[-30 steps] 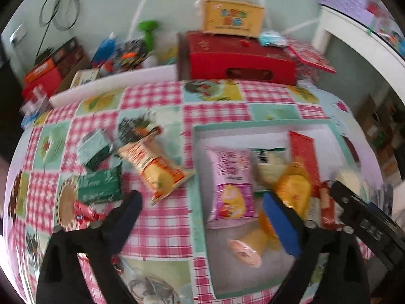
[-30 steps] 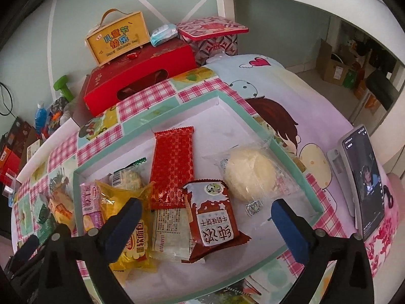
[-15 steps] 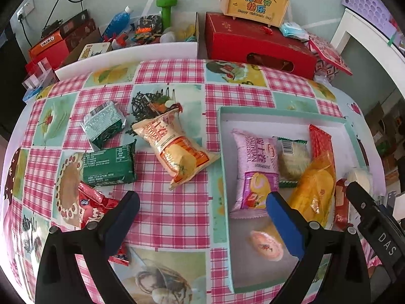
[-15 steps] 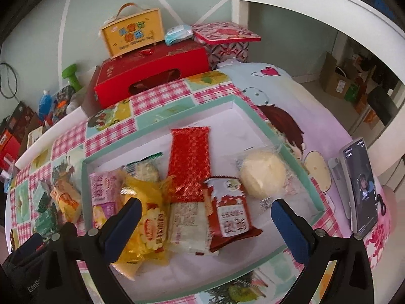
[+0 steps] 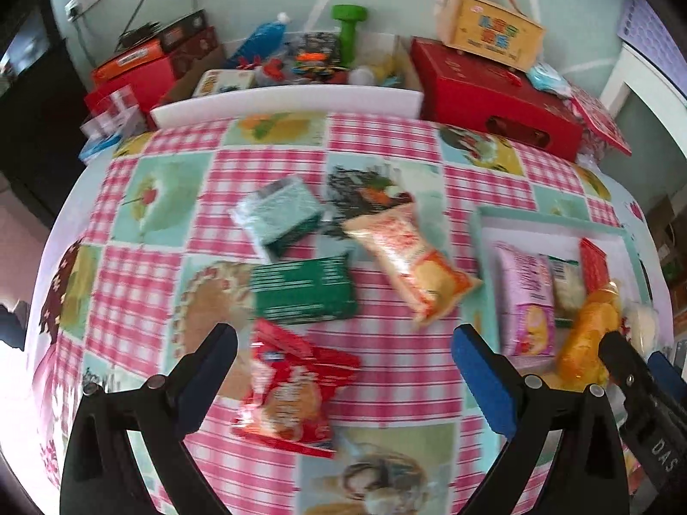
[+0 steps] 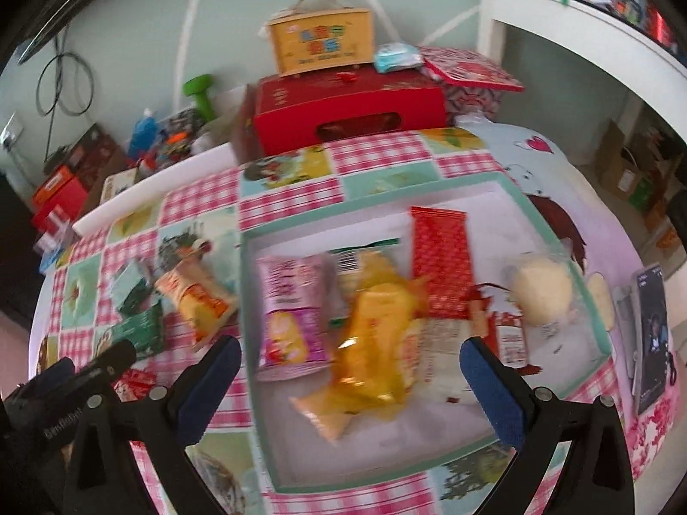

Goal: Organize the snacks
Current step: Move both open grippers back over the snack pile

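Note:
My left gripper (image 5: pixel 343 369) is open above the checked tablecloth, a red snack bag (image 5: pixel 292 390) lying just under its fingers. Beyond it lie a dark green packet (image 5: pixel 302 296), a pale green packet (image 5: pixel 283 214) and an orange bag (image 5: pixel 412 262). My right gripper (image 6: pixel 350 380) is open over the teal-rimmed tray (image 6: pixel 429 180), which holds a yellow bag (image 6: pixel 378 334), a pink bag (image 6: pixel 290 313), a red wrapper (image 6: pixel 440 257), a round bun (image 6: pixel 543 289) and a small red packet (image 6: pixel 509 337). The tray (image 5: pixel 549 216) also shows at right in the left wrist view.
A red box (image 6: pixel 350 113) with a yellow carry case (image 6: pixel 322 45) on it stands at the table's far edge. A white bin (image 5: pixel 283 103) of clutter sits behind the table. A phone (image 6: pixel 650 339) lies right of the tray. The right gripper's body (image 5: pixel 648 407) crosses the left view's lower right.
The left gripper has swung left, off the tray and over the loose snacks; the red bag now sits between its fingers. The right view shifted left too. Both stay open.

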Available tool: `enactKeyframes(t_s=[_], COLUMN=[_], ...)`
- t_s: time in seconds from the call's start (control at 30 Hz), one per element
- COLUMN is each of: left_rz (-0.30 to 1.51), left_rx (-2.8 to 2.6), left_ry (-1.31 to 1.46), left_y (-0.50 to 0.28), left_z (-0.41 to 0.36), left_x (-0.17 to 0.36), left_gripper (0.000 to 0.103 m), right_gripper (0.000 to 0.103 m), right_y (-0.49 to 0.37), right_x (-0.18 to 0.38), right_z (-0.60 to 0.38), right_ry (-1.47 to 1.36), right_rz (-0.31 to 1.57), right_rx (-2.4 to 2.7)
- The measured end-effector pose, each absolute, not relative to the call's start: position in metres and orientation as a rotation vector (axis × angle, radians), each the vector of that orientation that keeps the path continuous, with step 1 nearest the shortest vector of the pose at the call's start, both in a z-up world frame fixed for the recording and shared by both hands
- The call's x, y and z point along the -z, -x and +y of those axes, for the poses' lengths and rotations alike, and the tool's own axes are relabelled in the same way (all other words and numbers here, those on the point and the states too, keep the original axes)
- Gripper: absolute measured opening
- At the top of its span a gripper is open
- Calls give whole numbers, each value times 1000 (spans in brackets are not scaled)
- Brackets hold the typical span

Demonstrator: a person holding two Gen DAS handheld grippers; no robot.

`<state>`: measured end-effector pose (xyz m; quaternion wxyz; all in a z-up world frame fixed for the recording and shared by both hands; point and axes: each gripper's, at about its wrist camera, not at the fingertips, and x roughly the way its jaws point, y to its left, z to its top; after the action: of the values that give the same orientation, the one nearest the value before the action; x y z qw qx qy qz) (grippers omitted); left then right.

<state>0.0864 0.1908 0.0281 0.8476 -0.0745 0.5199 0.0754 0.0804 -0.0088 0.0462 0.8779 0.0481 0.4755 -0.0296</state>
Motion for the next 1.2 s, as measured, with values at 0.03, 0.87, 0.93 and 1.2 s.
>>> enactKeyframes(t_s=[0.03, 0.87, 0.93, 1.2], left_rz=[1096, 1161, 1171, 1214], left_rx=[-171, -376, -383, -425], left_ry=[171, 352, 360, 397], left_y=[-84, -44, -44, -42], left_z=[198, 309, 314, 336], left_x=[-27, 6, 10, 27], left_gripper=[100, 100, 100, 100], right_gripper=[103, 103, 103, 103], right_y=[-80, -64, -63, -63], right_x=[-46, -11, -8, 5], right_z=[-3, 122, 130, 154], right_ry=[-92, -8, -4, -9], right_rz=[992, 1086, 1092, 1115], right_rx=[53, -217, -231, -286])
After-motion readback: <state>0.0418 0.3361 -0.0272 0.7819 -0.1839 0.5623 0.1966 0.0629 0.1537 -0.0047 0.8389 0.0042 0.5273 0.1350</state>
